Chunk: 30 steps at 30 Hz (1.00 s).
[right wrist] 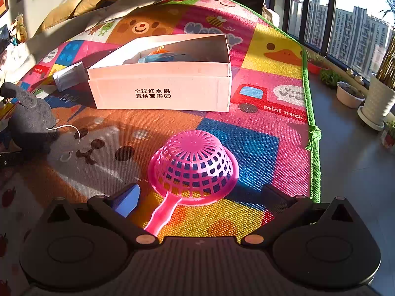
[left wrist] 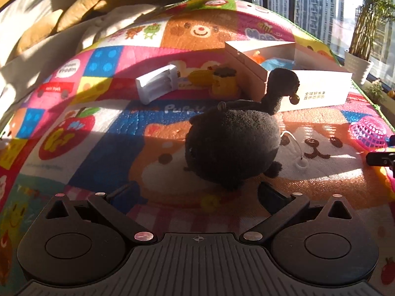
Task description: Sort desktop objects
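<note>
Right ahead of my right gripper (right wrist: 197, 197), on the play mat (right wrist: 259, 148), lies the pink strainer (right wrist: 195, 162), dome up, bowl face-down. Its handle runs back toward me and a bit to the left, ending close by the blue pad (right wrist: 127, 199) of my left-hand finger. So the long axis is roughly fwd-back, slightly skewed, and the handle end is the near end. Fingers are spread wide, nothing between the pads yet; the bowl sits just fwd of the gap, the handle inside it but off-centre.

On the other side, my left gripper (left wrist: 197, 192) is also spread, empty. The dark plush toy (left wrist: 233, 145) sits just ahead of it, round body nearest, neck and head rising away toward the box. A thin white cord w/ a ring (left wrist: 302, 164) trails on the mat beside it, on the right.

Beyond both, the white cardboard box (right wrist: 160, 93) stands open, well apart from the strainer, w/ some orange and blue items already inside. I'd guess that's the drop spot. A small white tray (left wrist: 158, 83) lies left of the box.

Judgement: right is nearer the strainer, left nearer the plush. For the strainer I'd shift left a touch and close on the handle.
</note>
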Each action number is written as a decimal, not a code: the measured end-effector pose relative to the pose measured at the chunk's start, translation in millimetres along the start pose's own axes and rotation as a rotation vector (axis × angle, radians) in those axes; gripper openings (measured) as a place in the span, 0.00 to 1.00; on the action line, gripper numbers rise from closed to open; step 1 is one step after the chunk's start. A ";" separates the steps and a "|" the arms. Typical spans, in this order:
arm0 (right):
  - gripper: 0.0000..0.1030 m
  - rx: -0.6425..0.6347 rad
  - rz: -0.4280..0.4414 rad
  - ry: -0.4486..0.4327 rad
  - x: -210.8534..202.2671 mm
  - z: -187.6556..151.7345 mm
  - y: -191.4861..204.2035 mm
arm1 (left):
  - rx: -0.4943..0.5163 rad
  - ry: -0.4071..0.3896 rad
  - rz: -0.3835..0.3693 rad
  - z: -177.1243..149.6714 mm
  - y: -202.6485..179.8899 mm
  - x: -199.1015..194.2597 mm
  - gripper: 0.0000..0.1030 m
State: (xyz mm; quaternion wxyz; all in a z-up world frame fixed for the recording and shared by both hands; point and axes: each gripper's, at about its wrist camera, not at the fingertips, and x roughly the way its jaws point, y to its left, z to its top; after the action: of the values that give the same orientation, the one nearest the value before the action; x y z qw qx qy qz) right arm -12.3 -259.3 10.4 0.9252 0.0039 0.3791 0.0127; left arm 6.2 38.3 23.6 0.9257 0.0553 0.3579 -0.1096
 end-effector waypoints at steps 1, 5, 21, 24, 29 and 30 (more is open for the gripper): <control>1.00 0.000 0.000 0.000 0.0 0.0 0.1 | -0.038 -0.017 -0.057 0.6 -0.4 -2.9 1.00; 1.00 0.000 0.000 0.000 0.0 0.0 0.0 | -0.094 -0.064 -0.066 12.5 -13.4 2.5 1.00; 1.00 -0.070 -0.017 0.004 10.5 17.6 11.0 | -0.148 -0.089 0.016 24.0 -23.2 22.0 0.89; 0.99 -0.027 0.001 0.010 13.1 18.0 5.8 | -0.122 -0.101 -0.005 21.4 -25.6 9.6 0.89; 0.81 -0.007 0.014 -0.020 2.7 23.3 3.3 | -0.108 -0.128 -0.056 26.2 -32.1 -7.9 0.89; 0.81 -0.018 0.015 -0.036 -2.3 25.2 4.1 | -0.102 -0.146 -0.062 29.5 -35.3 -12.7 0.89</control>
State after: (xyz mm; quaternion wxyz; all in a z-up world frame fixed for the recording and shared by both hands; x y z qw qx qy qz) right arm 3.6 -255.2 30.0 0.9318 -0.0014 0.3623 0.0232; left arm 7.7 0.8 53.0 0.9471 -0.0111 0.2960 -0.1235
